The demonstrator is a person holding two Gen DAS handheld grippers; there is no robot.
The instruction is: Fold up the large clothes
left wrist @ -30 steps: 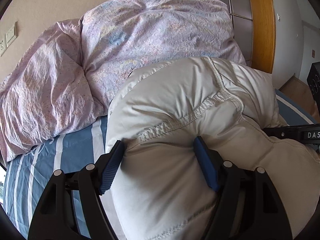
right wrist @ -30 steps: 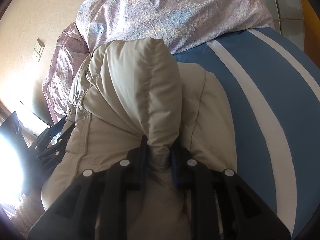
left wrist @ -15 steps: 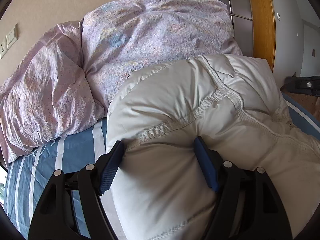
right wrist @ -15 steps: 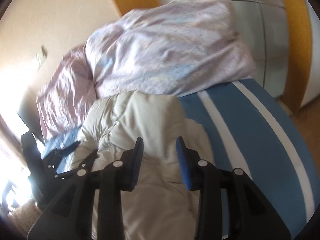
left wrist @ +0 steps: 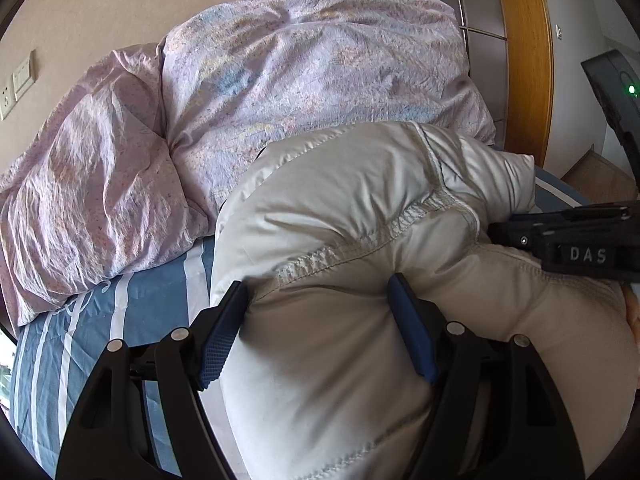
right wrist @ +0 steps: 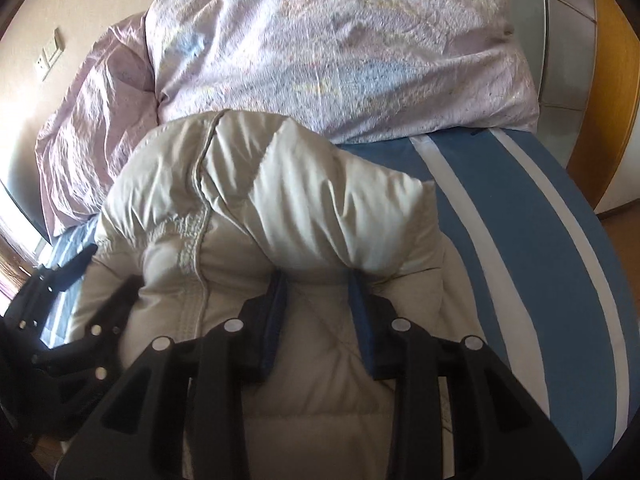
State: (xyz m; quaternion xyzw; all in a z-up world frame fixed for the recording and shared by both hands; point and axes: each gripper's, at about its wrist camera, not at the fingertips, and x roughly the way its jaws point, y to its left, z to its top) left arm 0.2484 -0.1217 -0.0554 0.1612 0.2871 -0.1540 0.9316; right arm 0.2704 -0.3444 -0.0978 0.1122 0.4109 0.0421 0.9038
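A bed with a blue sheet striped in white fills the room, backed by a beige wall with a switch plate and a wooden door frame off to one side. At the head of the bed a crumpled lilac duvet is heaped up against the wall. In front of it, across the middle of the bed, lies a bulky off-white padded jacket, puffed up and bunched, its stitched seam curving over the top. The left gripper has its blue-padded fingers spread wide around a thick roll of the jacket, both pads pressing into the fabric and denting it. The right gripper sits low on the jacket nearer the bed's side edge; its fingers have just been closing a little, stand part-way apart, and dip under a folded bulge of the jacket, though whether they actually pinch the cloth I cannot tell.
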